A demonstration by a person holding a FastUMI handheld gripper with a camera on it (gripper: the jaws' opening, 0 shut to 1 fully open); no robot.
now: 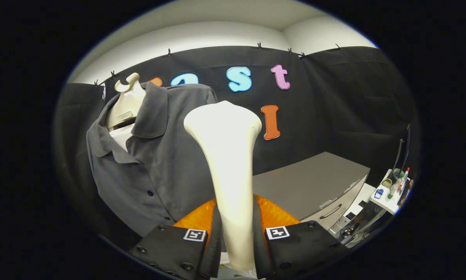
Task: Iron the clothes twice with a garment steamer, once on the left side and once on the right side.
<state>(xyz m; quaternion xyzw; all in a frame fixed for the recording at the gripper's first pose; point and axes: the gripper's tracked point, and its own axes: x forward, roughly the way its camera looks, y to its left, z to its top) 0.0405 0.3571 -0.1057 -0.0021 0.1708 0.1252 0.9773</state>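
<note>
Your jaws clamp the steamer (227,155), its head raised beside the shirt (155,163); judging by this, both passes remain.

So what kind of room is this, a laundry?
More likely a staged test booth: black cloth walls, a grey shirt on a mannequin, a cabinet. The claw grips a garment steamer.

The garment steamer (227,163) covers part of the grey shirt (155,167), and its own lower end is hidden between the fingers of the gripper (236,237), which press on it from both sides. Beyond the grey cabinet (314,186), the bottles (396,184) on a white shelf (384,200) are too small to make out.
</note>
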